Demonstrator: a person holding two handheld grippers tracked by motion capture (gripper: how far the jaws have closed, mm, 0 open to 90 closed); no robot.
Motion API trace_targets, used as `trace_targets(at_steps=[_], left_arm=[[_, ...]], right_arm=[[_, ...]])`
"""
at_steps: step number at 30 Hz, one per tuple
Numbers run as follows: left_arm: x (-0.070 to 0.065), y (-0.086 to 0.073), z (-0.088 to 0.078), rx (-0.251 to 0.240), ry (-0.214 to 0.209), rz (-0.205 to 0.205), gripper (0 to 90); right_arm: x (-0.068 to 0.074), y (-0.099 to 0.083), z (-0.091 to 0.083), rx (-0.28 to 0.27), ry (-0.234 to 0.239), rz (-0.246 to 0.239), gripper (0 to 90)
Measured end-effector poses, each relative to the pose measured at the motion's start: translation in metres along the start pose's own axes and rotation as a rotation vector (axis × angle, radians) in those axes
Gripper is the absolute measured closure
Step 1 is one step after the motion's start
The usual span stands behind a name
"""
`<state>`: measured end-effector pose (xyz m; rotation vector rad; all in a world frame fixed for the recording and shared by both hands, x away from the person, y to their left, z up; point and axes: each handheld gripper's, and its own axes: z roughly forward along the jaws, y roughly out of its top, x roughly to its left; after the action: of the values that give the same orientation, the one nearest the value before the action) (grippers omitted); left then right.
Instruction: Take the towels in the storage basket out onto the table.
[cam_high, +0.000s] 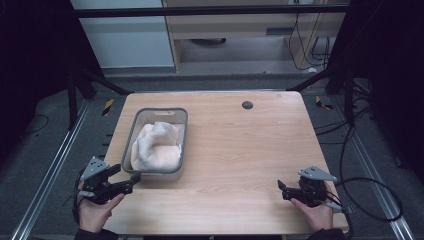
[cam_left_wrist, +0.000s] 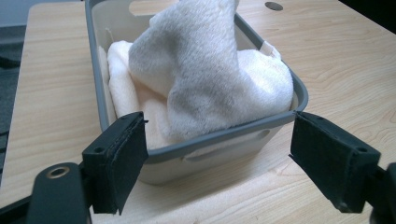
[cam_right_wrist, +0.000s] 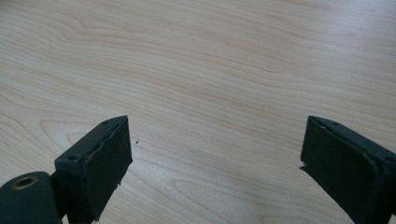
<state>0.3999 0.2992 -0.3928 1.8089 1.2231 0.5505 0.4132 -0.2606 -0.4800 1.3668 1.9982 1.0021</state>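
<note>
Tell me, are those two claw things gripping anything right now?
No. The left hand-held gripper is open near the grey basket of towels, not touching it; the right hand-held gripper is open over bare table.

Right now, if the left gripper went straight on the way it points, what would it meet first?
Probably the near end wall of the grey bin, framed between the open left gripper's jaws, before the white towel inside.

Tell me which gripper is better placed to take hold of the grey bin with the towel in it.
Left. The left gripper faces the grey bin's near wall, jaws open. The right gripper sits far across the table, over bare wood.
</note>
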Motion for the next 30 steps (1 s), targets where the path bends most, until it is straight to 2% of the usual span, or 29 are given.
trace_targets(at_steps=[9, 22, 30], left_arm=[[-0.005, 0.016, 0.002, 0.008, -0.01, 0.034, 17.9], [-0.005, 0.034, 0.008, 0.045, -0.028, 0.037, 19.5], [-0.005, 0.045, 0.014, 0.073, -0.013, 0.059, 19.8]], right_arm=[[0.0, 0.0, 0.0, 0.004, -0.004, -0.001, 8.8], [-0.001, 0.0, -0.001, 0.003, -0.011, 0.001, 8.9], [-0.001, 0.0, -0.001, -0.005, -0.012, -0.003, 10.3]])
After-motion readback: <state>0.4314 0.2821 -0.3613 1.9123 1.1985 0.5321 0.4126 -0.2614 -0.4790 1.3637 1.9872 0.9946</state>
